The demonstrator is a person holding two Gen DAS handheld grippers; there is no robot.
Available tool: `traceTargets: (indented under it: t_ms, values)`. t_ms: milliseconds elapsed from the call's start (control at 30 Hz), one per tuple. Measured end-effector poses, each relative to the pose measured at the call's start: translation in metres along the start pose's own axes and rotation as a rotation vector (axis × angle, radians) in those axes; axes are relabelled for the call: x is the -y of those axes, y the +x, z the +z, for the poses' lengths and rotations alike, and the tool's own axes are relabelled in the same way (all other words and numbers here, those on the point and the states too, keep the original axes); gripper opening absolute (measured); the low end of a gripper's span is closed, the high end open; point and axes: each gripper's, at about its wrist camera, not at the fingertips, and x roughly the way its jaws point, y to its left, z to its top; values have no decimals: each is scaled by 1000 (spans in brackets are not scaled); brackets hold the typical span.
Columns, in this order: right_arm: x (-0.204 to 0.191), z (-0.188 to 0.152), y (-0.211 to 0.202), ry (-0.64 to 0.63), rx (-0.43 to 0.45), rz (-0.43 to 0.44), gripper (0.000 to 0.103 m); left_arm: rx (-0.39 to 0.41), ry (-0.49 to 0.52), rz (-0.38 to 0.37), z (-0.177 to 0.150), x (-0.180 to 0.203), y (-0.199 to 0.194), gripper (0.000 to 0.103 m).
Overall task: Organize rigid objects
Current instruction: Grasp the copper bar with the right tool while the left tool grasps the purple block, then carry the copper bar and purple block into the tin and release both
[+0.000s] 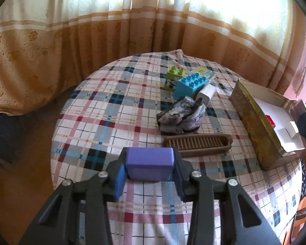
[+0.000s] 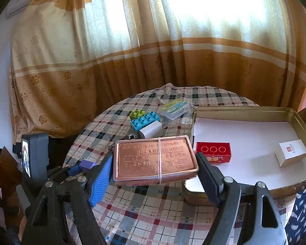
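My left gripper (image 1: 150, 168) is shut on a purple block (image 1: 150, 164) and holds it above the plaid table's near edge. My right gripper (image 2: 155, 170) is shut on a copper-coloured tin with a rubber band (image 2: 155, 158), held over the table just left of the gold tin box (image 2: 244, 110). That box is lined with white paper and holds a red brick (image 2: 213, 151) and a small white box (image 2: 291, 153). The left gripper with the purple block (image 2: 86, 165) also shows in the right wrist view.
On the plaid tablecloth (image 1: 104, 110) lie a green brick (image 1: 173, 77), a blue brick (image 1: 190, 85), a white charger (image 1: 207, 95), a crumpled grey wrapper (image 1: 179, 116), a brown comb (image 1: 197, 145) and a clear plastic case (image 2: 174, 107). Curtains hang behind.
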Motion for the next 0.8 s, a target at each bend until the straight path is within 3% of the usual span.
traceTargets:
  t_ms: [300,400,800]
  values:
    - [-1,0,-11,-4,39,-5,80,122,-30,-88,7,-12,-40,39]
    - [3,-1,-12,2,39,-11,80,142,-23,-87,11,-10,-48,39]
    - [51,-2,-23,68,63,-99,80,166,97,-111,29,50,-58,39]
